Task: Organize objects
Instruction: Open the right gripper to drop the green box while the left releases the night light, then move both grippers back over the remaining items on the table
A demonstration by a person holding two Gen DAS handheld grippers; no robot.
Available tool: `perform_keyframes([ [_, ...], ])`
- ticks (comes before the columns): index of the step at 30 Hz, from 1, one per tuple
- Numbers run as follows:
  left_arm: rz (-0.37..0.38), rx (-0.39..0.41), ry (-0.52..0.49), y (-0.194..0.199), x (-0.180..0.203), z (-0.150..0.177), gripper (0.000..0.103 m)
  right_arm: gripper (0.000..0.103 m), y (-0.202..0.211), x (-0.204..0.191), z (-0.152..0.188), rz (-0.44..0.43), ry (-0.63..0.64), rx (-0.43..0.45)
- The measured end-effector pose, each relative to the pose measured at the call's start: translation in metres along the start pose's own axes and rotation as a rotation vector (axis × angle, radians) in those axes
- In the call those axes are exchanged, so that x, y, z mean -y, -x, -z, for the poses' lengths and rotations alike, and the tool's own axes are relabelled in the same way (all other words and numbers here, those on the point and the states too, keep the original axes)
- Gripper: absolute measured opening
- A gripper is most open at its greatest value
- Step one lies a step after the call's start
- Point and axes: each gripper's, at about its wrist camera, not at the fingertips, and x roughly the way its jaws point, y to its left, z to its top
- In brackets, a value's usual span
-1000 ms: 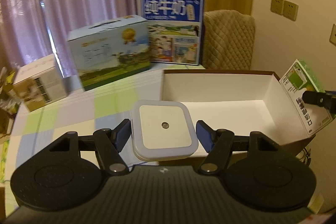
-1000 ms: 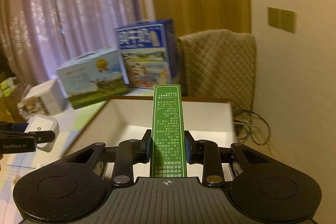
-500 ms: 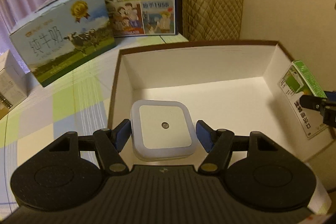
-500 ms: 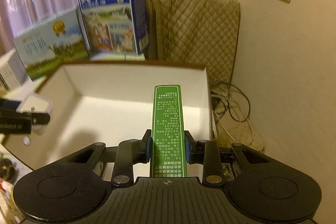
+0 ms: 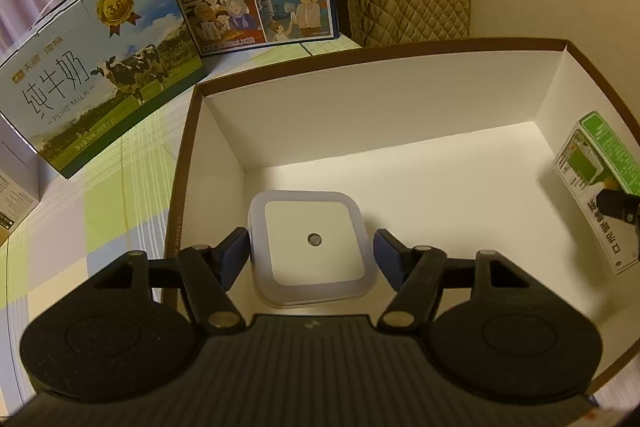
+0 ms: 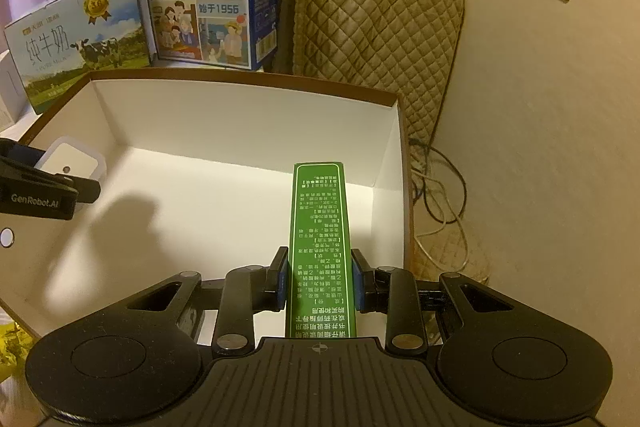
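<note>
My left gripper has its jaws pinching a white square night light from both sides, held over the near left part of the open box, close to its left wall. My right gripper has its jaws pressed on a narrow green carton, standing on edge and pointing toward the far right corner of the box. Both items are above the white box floor; I cannot tell if either touches it. The box sits on the table at its right edge. Two milk cartons stand just behind the box's far left corner. A quilted cover hangs behind the far wall.
</note>
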Motion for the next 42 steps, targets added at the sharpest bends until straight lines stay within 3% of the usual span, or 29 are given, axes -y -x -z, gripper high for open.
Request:
perform_keyframes([
  [3,0.005,-0.012,0.007,-0.002,0.000,-0.001,0.066,0.027,0.000,0.002,-0.005,-0.004,-0.007,0.019],
  [7,0.017,0.006,0.009,0.003,-0.002,-0.001,0.080,0.029,0.009,0.007,-0.011,-0.044,-0.025,0.037],
  [11,0.032,0.016,0.013,0.014,-0.005,0.002,0.082,0.049,0.024,0.014,-0.013,-0.099,-0.065,0.063],
  [15,0.054,0.025,0.026,0.035,-0.012,0.010,0.085,0.054,0.046,0.019,-0.011,-0.137,-0.079,0.101],
  [24,0.042,0.064,0.076,0.099,-0.041,0.040,0.087,0.056,0.098,0.009,0.003,-0.200,-0.030,0.182],
  [34,0.076,0.112,0.239,0.173,-0.078,0.085,0.088,0.057,0.152,-0.022,0.029,-0.291,-0.002,0.218],
  [42,0.009,0.163,0.247,0.225,-0.080,0.126,0.088,0.057,0.181,-0.036,0.054,-0.337,-0.021,0.211],
])
